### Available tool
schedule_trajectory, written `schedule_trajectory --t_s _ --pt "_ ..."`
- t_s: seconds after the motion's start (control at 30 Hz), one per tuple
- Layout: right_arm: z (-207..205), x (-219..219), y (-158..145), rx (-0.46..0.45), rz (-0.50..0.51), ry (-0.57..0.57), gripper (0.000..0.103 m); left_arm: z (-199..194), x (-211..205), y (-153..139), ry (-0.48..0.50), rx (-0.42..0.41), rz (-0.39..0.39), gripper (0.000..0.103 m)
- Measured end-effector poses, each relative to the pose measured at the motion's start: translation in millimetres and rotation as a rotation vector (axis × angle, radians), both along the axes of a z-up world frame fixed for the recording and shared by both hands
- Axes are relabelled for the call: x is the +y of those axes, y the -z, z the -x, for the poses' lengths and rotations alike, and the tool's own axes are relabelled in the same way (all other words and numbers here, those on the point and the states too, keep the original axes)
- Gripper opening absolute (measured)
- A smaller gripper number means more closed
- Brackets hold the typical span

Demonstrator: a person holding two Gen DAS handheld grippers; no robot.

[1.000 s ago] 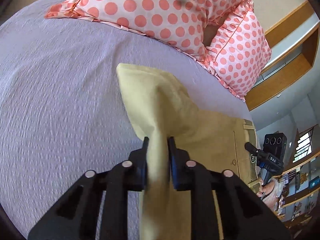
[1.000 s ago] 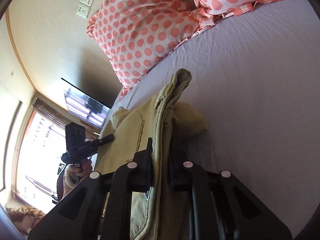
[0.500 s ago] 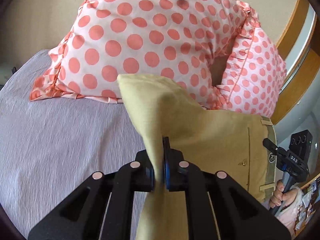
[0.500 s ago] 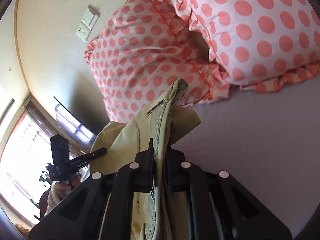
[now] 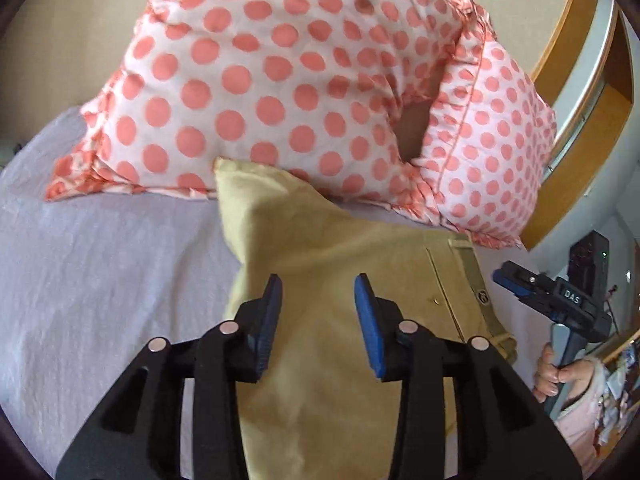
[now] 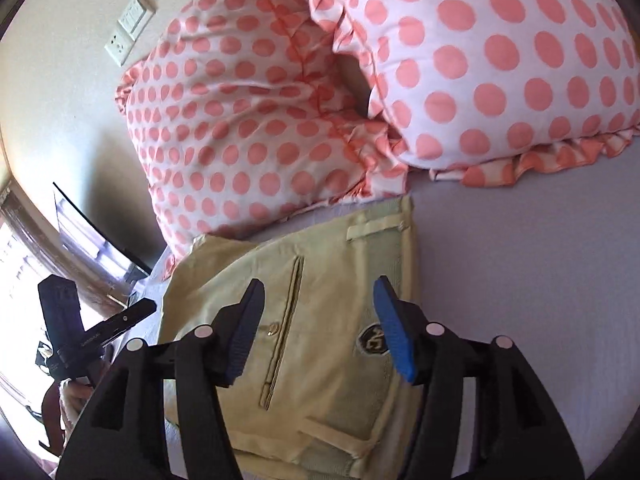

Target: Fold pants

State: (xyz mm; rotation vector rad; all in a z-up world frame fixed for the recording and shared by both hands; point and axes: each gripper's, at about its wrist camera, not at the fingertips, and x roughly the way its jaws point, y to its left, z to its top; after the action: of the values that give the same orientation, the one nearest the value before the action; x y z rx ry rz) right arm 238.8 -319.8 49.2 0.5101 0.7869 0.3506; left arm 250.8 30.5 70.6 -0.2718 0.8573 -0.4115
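Note:
The yellow-tan pants point(image 5: 332, 280) lie folded on the lilac bed sheet point(image 5: 100, 280), their far edge close to the pillows. In the right wrist view the pants point(image 6: 320, 292) show a back pocket slit, a button, a belt loop and a dark logo patch. My left gripper point(image 5: 318, 300) is open and empty, hovering over the left part of the pants. My right gripper point(image 6: 318, 308) is open and empty over the waistband side. The right gripper also shows in the left wrist view point(image 5: 520, 280), and the left gripper in the right wrist view point(image 6: 136, 312).
Two pink polka-dot pillows point(image 5: 280, 80) point(image 5: 488, 152) lean against the wall just beyond the pants. Lilac sheet point(image 6: 540, 280) spreads to the sides. A wall socket plate point(image 6: 128, 28) and a window point(image 6: 16, 260) are at the left in the right wrist view.
Both grippers carried the pants toward the pillows, laid them on the sheet, and opened, letting go of the fabric they had clamped.

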Motion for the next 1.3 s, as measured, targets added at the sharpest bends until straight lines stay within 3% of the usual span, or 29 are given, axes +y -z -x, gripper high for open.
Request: schedule_trajectory --t_s 0.03,0.1,0.2,0.27,0.3,0.33,0.37,0.4,0.5,0.67,0.77,0.97,1.07,1.3 --pt "-4 6 7 0.040 0.006 -0.001 0.073 -6 -7 10 0.011 0.042 -0.011 0.039" --pt "-13 12 24 0.128 0.037 0.029 0.074 -20 -20 37 -0.013 0.135 -0.065 0.034" --pt "-5 14 22 0.151 0.080 0.080 0.074 -16 -15 42 -0.048 0.134 -0.042 0.029" --pt "14 19 10 0.115 0.135 0.101 0.076 1 -12 33 -0.064 0.115 -0.066 0.036" --pt "29 23 3 0.074 0.160 0.094 0.078 14 -10 27 -0.066 0.087 -0.100 0.047" --pt "46 26 -2 0.035 0.191 0.090 0.089 31 -9 21 -0.070 0.054 -0.136 0.057" --pt "63 31 -6 0.005 0.232 0.096 0.100 48 -7 17 -0.077 0.031 -0.167 0.061" --pt "81 38 -8 -0.015 0.282 0.114 0.102 66 -5 15 -0.079 0.018 -0.188 0.068" --pt "125 60 0 -0.049 0.372 0.096 0.102 116 -3 19 -0.076 0.013 -0.219 0.081" --pt "157 92 26 -0.009 0.421 0.061 0.102 163 -18 41 -0.072 0.016 -0.292 0.082" --pt "164 105 35 0.011 0.462 0.070 0.102 171 -28 47 -0.071 -0.001 -0.321 0.083" --pt "176 119 43 0.001 0.548 0.091 0.102 180 -34 54 -0.090 -0.027 -0.363 0.101" --pt "177 120 44 -0.008 0.555 0.106 0.102 186 -41 58 -0.106 -0.067 -0.427 0.101" --pt "178 120 44 -0.010 0.556 0.110 0.102 192 -39 61 -0.147 -0.118 -0.408 0.101"
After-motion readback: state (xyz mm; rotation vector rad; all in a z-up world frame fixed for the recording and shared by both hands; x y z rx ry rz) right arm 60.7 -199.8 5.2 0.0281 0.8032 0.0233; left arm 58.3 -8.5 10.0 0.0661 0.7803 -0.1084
